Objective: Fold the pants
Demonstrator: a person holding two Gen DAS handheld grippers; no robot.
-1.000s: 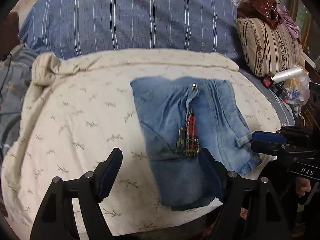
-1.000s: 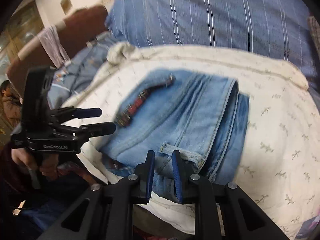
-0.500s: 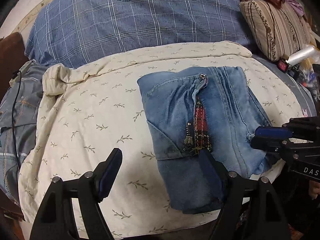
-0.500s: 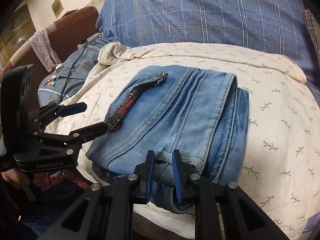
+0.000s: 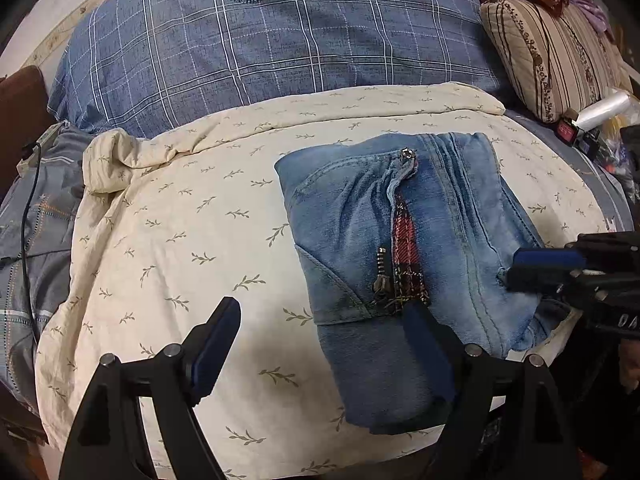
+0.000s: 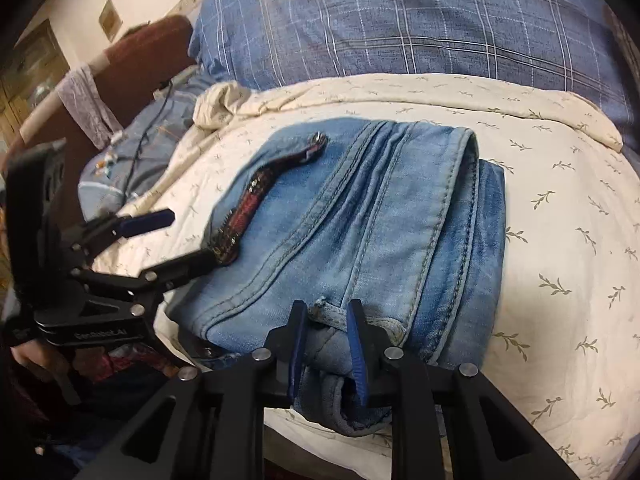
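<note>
1. My right gripper (image 6: 326, 346) pinches the near edge of the folded pants (image 6: 360, 232).
2. My left gripper (image 5: 324, 344) is spread wide, one finger over the cream sheet (image 5: 180, 220).
3. Bare sheet lies left of the pants.

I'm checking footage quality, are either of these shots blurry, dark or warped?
Left wrist view: sharp, fisheye-bowed, dark corners; the left gripper casts a shadow on the cream quilt. Right wrist view: folded jeans crisp, edges darker, pillow curved by the lens.
</note>
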